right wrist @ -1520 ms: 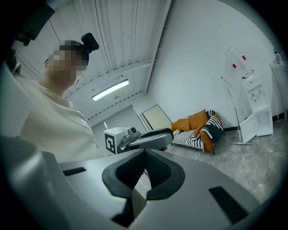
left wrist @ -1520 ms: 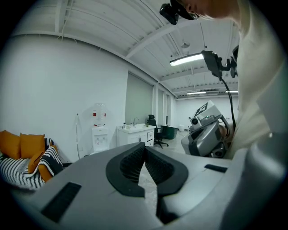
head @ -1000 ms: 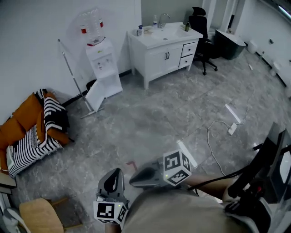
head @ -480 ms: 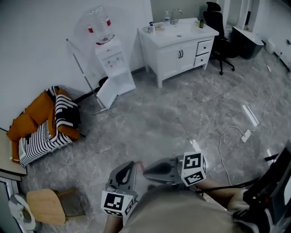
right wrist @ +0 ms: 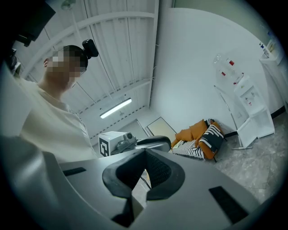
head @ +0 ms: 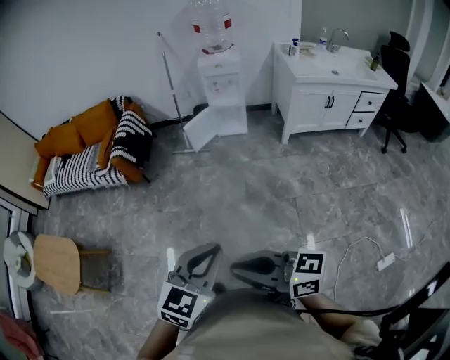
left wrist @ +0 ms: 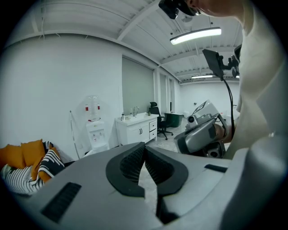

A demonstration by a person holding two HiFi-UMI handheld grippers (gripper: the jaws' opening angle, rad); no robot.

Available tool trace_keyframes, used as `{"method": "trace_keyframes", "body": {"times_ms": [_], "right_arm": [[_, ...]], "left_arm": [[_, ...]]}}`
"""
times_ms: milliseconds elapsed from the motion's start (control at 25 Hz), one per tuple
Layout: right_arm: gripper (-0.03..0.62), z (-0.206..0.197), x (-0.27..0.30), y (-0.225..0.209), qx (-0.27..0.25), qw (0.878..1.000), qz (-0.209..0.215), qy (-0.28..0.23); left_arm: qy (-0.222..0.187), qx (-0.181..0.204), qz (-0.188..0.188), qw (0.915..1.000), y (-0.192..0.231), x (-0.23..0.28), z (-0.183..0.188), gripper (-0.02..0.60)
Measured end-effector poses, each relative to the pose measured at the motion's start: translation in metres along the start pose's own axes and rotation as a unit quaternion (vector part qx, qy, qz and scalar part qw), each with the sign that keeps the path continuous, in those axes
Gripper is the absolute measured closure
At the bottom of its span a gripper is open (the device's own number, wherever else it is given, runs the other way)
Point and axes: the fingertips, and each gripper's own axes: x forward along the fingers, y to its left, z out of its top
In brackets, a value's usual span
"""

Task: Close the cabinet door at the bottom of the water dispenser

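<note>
The dispenser stands against the far white wall, with a bottle on top. The door at its base hangs open, swung out to the left over the grey floor. A thin pole leans on the wall just left of it, with its foot near the door. Further left sits an orange sofa with a striped blanket, and to the right of the dispenser is a white vanity with a sink. Both grippers are low in the head view, close to the person's body and well apart from the dispenser. The left gripper has its jaws closed tip to tip with nothing between them, and it points across the room toward the dispenser and vanity. The right gripper also has its jaws together and empty. It is turned toward the left gripper, whose marker cube shows just beyond its jaws, with the sofa further off. A wooden chair stands at the left edge of the head view.
</note>
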Motion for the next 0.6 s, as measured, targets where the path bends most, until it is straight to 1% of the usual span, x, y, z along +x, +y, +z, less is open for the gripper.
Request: {"method": "trace_keyframes", "body": {"times_ms": [160, 320, 400, 480, 600], "right_arm": [[0.579, 0.003, -0.023, -0.005, 0.006, 1.0, 0.011, 0.007], [0.579, 0.01, -0.046, -0.01, 0.006, 1.0, 0.004, -0.012], [0.579, 0.017, -0.056, -0.015, 0.008, 1.0, -0.005, -0.028], [0.579, 0.02, -0.061, -0.019, 0.012, 0.999, -0.008, -0.039], [0.579, 0.019, -0.069, -0.022, 0.015, 0.999, -0.012, -0.045]], "left_arm": [[0.01, 0.003, 0.011, 0.9999, -0.013, 0.018, 0.009, 0.591], [0.019, 0.012, 0.003, 0.9997, -0.028, 0.037, 0.015, 0.591], [0.026, 0.024, -0.004, 0.9994, -0.032, 0.045, 0.021, 0.591], [0.031, 0.044, -0.008, 0.9985, -0.036, 0.05, 0.026, 0.591], [0.034, 0.069, -0.012, 0.9969, -0.044, 0.059, 0.027, 0.591]]}}
